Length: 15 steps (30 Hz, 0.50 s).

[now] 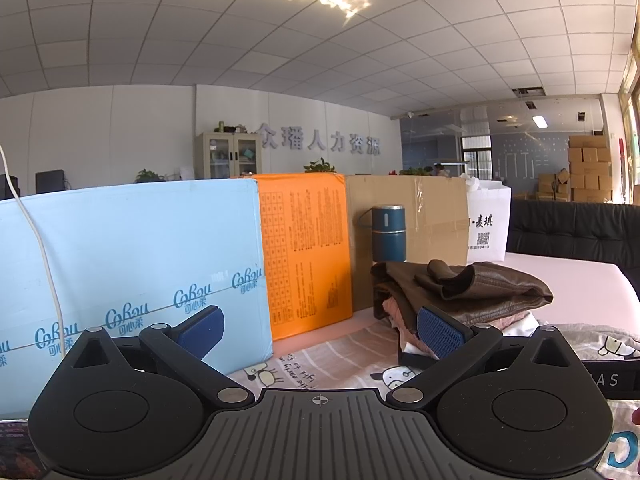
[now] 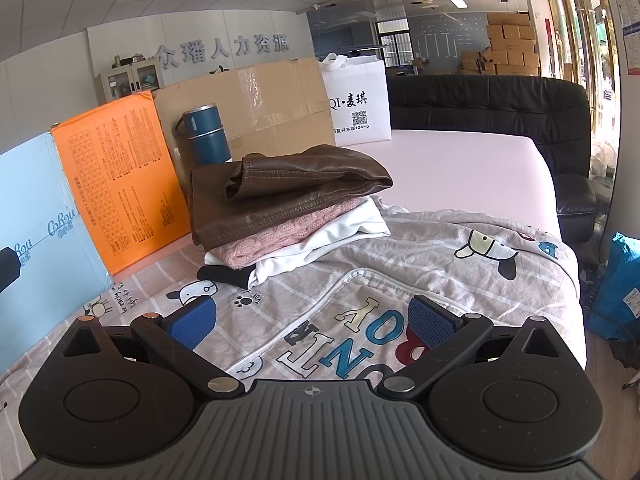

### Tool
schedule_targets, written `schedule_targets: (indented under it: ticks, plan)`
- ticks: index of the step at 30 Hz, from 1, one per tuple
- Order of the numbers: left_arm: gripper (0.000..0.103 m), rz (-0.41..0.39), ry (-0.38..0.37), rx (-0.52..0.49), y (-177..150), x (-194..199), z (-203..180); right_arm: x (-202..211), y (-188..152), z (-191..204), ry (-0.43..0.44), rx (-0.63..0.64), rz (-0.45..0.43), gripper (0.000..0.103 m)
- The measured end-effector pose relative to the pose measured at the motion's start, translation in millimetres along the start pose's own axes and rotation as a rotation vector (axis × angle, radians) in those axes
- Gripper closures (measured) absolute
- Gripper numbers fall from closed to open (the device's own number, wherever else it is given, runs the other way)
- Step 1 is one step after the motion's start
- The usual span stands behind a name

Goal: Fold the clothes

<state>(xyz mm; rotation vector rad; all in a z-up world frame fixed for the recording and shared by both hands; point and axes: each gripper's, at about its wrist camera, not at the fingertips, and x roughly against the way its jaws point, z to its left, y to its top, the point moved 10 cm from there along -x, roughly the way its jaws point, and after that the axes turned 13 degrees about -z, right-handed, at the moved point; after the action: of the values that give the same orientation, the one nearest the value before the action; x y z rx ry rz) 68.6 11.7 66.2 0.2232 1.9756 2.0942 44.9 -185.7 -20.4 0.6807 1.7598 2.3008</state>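
A grey cartoon-print garment with a white zip and big letters lies spread flat on the table, and its edge shows at the right of the left wrist view. Behind it rests a stack of folded clothes: a brown leather jacket on top, a pink knit, a white piece and something black at the bottom. My right gripper hovers open just above the printed garment. My left gripper is open too, held low in front of the stack, with nothing between its fingers.
A light blue carton, an orange carton and a brown cardboard box wall off the table's left and back. A teal flask stands behind the stack, beside a white bag. A black sofa lies beyond the pink tabletop.
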Motion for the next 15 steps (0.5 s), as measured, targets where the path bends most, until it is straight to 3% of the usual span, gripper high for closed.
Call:
schedule_targets:
  ticks: [15]
  plan:
    - [0.0, 0.002, -0.002, -0.002, 1.0, 1.0, 0.6, 0.1, -1.1, 0.8, 0.003, 0.001, 0.003, 0.0]
